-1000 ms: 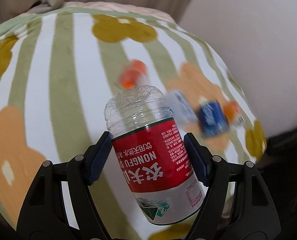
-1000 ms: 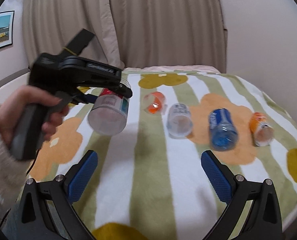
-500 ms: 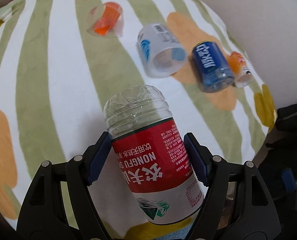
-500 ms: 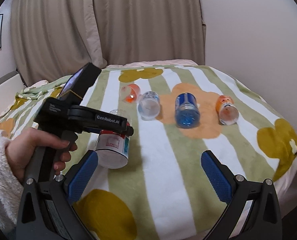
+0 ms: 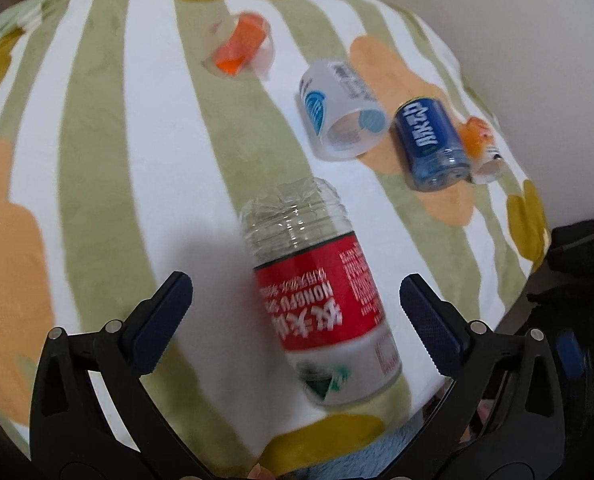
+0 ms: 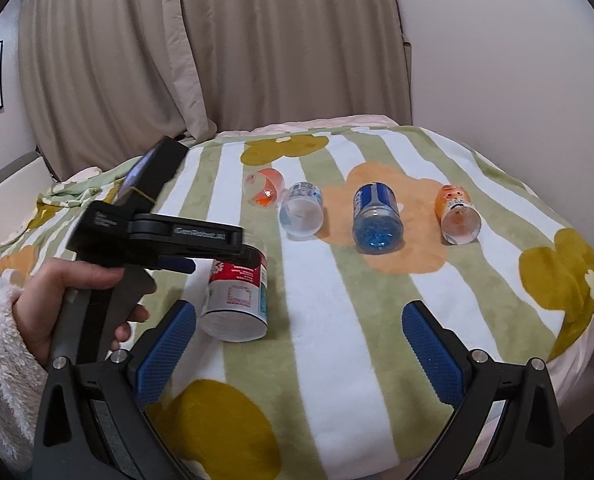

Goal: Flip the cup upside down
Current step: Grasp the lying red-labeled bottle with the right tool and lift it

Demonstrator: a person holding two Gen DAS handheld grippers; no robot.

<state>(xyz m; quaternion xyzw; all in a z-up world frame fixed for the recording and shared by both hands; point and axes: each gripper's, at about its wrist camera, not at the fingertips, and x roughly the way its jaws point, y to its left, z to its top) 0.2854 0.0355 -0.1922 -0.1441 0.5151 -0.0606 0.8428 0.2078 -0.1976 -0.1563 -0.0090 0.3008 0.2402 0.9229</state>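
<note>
A cut-down plastic bottle serving as a cup (image 5: 321, 300), red label printed upside down, stands mouth-down on a bed's striped flower blanket (image 5: 109, 128), its ribbed clear base uppermost and leaning slightly. The left gripper (image 5: 297, 316) frames it with jaws spread wide, both blue pads clear of the label and gripping nothing. In the right wrist view the same cup (image 6: 239, 296) sits just beyond the left tool, held by a hand (image 6: 73, 304) in a fleecy white sleeve, while the right gripper (image 6: 299, 354) hangs over the near edge of the bed with jaws equally wide and empty. Four more cut bottles lie on their sides farther back: orange (image 6: 265, 191), white (image 6: 302, 214), blue (image 6: 376, 218) and a small orange one (image 6: 457, 220). The cup looks thin-walled, empty and very light, likely to dent under a hard squeeze and to tip easily on soft bedding; the labelled mid-body, gripped across its width, appears the safest hold.
</note>
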